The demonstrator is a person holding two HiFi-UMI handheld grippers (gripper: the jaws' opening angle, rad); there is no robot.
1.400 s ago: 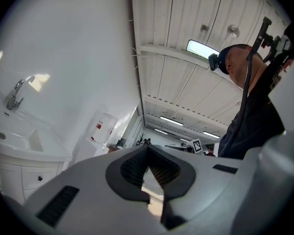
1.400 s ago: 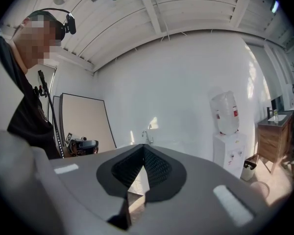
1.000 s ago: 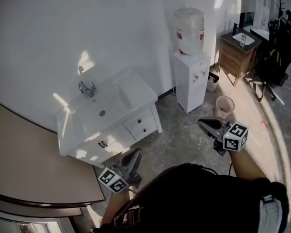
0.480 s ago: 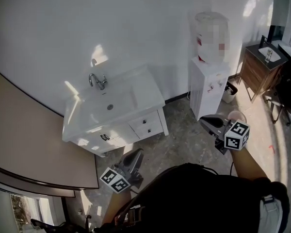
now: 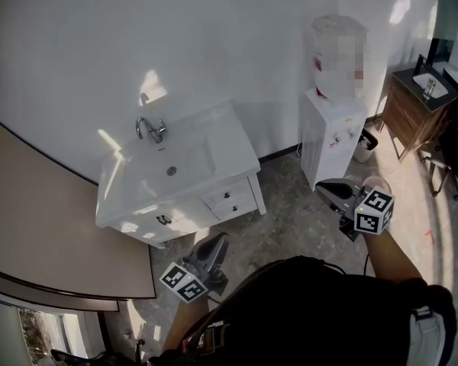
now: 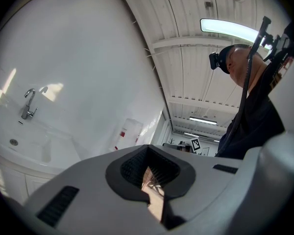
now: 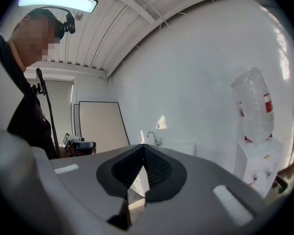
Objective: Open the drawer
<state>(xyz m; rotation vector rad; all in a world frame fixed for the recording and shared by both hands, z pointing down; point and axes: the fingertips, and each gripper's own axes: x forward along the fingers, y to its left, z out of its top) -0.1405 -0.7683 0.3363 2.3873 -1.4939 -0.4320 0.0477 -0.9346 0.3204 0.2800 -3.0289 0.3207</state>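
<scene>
Two flat white drawers (image 5: 230, 201), round knobs (image 5: 226, 195)

- No readable words, brands or numbers are showing in any view.
- Water bottle (image 7: 254, 106) is carrying a red label (image 7: 268, 106); print too small to read.

Both grippers held out, empty.
Left gripper (image 5: 214, 244) and right gripper (image 5: 330, 191) point forward, jaws closed together on nothing.

White wall (image 5: 137, 36) dappled with sunlight, grey mottled floor (image 5: 290, 218) — water dispenser (image 5: 332, 139), wooden cabinet (image 5: 404, 117) beyond.
</scene>
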